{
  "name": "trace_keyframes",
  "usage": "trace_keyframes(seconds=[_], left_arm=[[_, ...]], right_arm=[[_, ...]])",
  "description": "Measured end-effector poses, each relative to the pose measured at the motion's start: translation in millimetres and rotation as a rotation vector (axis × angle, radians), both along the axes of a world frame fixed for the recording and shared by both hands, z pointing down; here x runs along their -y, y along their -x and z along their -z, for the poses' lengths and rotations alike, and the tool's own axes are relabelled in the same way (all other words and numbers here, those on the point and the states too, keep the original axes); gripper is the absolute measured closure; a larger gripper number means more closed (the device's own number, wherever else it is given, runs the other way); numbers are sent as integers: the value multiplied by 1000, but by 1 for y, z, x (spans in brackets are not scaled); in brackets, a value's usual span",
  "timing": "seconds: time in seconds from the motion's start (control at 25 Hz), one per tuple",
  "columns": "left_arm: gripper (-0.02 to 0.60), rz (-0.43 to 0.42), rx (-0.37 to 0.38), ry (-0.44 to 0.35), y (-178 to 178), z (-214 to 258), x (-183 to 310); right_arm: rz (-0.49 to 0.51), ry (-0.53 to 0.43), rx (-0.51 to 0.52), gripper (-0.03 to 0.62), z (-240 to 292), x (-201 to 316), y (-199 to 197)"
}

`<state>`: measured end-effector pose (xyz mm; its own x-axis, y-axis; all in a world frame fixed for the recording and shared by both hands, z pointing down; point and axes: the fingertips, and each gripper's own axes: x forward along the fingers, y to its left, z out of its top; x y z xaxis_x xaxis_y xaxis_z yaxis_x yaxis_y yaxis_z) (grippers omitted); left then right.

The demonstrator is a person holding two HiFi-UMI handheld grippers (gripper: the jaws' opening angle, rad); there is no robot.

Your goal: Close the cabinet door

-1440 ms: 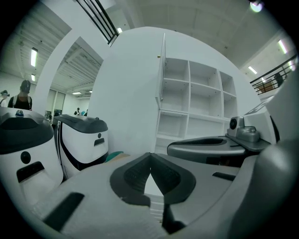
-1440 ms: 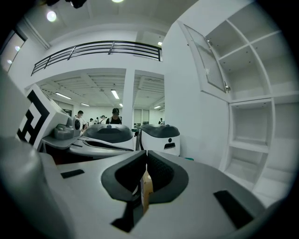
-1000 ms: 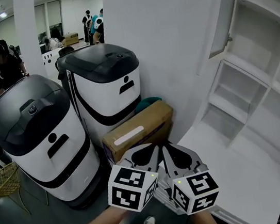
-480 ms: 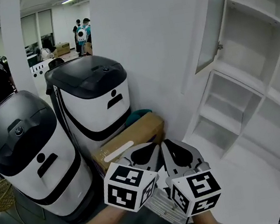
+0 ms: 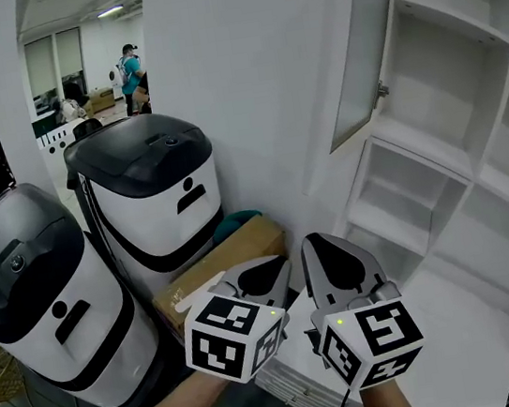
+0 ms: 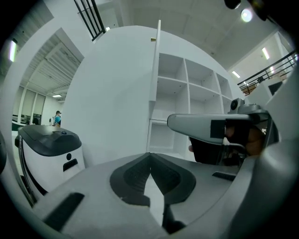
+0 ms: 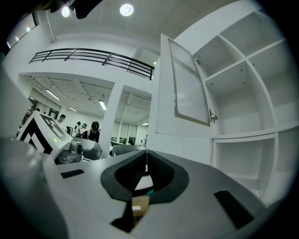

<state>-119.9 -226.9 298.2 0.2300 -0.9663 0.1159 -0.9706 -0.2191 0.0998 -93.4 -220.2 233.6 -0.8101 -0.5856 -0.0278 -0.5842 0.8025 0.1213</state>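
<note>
Grippers side by side before the white shelf cabinet (image 5: 471, 127). Left gripper (image 5: 278, 265): jaws pressed together, nothing between them. Right gripper (image 5: 322, 243): jaws likewise together, empty. Cabinet door (image 5: 350, 51), glazed, stands swung open above and ahead of the right gripper, well apart from both. Cardboard box (image 5: 229, 256) lies just beyond the left gripper's tips, beside a black-topped white bin (image 5: 154, 194).

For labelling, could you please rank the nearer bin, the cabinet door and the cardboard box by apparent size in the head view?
Nearer bin, largest.
Cabinet door and cardboard box: similar, both only partly seen; unranked.
</note>
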Motion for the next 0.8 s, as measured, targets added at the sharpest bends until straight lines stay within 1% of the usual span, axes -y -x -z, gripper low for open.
trace_keyframes(seconds=[0.28,0.52,0.64,0.8], left_arm=[[569,-75,-16,-8,-1,6,21],[569,-177,-17,-11,5,13,34],[569,-242,-13,-20,7,17,38],[569,-301,-10,-18,15,14,43]], right_arm=[[-55,-21,-4,572,15,15,-1],[-152,-47,2,572,31,24,10],[-218,-58,6,571,36,25,13],[-290,-71,16,571,40,26,20]])
